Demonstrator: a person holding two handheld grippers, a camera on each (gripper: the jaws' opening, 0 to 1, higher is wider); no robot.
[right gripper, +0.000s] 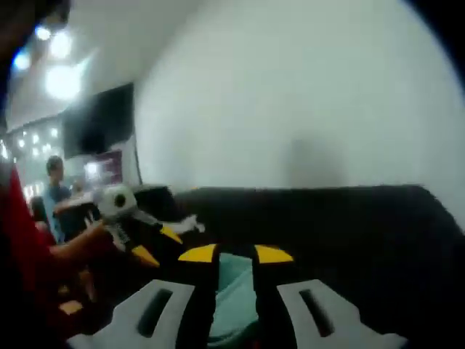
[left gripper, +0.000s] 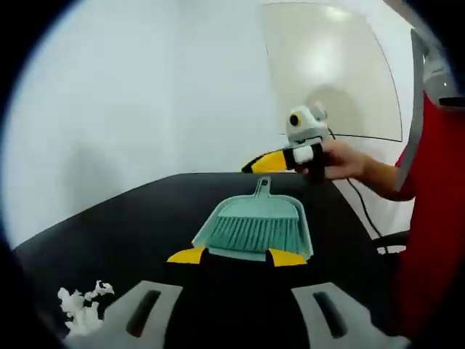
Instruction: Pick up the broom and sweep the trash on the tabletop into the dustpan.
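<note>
In the left gripper view the left tool (left gripper: 237, 256) points forward over the black worktop (left gripper: 116, 240), its two yellow-tipped jaws spread apart with nothing between them; the tips sit just in front of the teal dustpan (left gripper: 256, 231). The dustpan lies flat near the middle of the worktop, its handle pointing toward the far edge, and the teal bristles of the broom (left gripper: 254, 234) rest in it. A clump of white trash (left gripper: 83, 305) lies on the worktop well to the side of the dustpan.

Beyond the dustpan, a person's hand (left gripper: 343, 161) holds the right tool (left gripper: 276, 161) above the far part of the worktop, the forearm reaching in from a red sleeve (left gripper: 436, 218).

In the right gripper view the right tool (right gripper: 235, 254) is released, its yellow tips parted, with the teal dustpan (right gripper: 236, 280) showing between and below the jaws. The left tool (right gripper: 156, 243) comes in from the side, held by a hand (right gripper: 80, 243); near its tips a small white scrap (right gripper: 189, 224) lies on the worktop (right gripper: 349, 233).

A plain white wall (right gripper: 305, 102) stands behind the worktop. Farther off the room is dim, with bright ceiling lights (right gripper: 62, 80), a dark screen (right gripper: 98, 120) and another person (right gripper: 54, 193) standing.
</note>
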